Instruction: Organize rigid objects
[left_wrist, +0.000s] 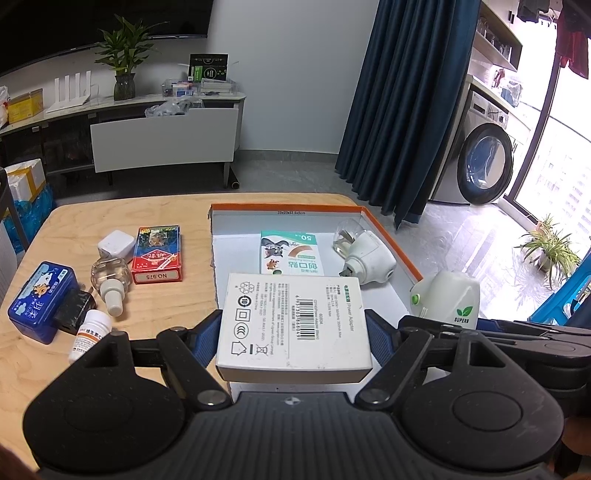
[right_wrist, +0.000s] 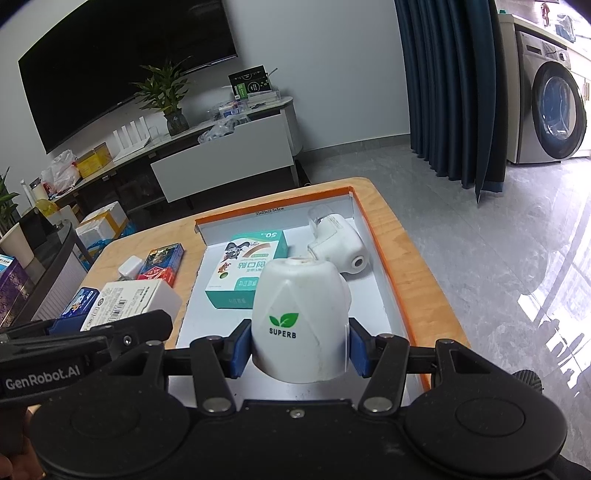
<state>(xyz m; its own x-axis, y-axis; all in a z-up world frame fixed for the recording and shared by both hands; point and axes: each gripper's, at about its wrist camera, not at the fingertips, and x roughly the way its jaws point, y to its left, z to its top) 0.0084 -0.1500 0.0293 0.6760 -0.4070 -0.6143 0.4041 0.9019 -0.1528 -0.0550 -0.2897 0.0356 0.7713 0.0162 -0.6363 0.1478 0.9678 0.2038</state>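
My left gripper (left_wrist: 293, 334) is shut on a white power adapter box (left_wrist: 291, 325), held above the near left edge of the orange-rimmed box lid (left_wrist: 391, 236). My right gripper (right_wrist: 297, 347) is shut on a white SUPERB mosquito repellent device (right_wrist: 299, 317), held above the near part of the lid (right_wrist: 388, 273); it also shows in the left wrist view (left_wrist: 445, 299). Inside the lid lie a green band-aid box (left_wrist: 290, 254) (right_wrist: 247, 269) and a white plug-in vaporizer (left_wrist: 364, 254) (right_wrist: 338, 243).
On the wooden table (left_wrist: 74, 369) left of the lid lie a red card box (left_wrist: 158, 254), a white charger (left_wrist: 115, 243), a clear refill bottle (left_wrist: 110, 280), a blue tin (left_wrist: 42, 299), a black plug (left_wrist: 74, 310) and a white pill bottle (left_wrist: 90, 334).
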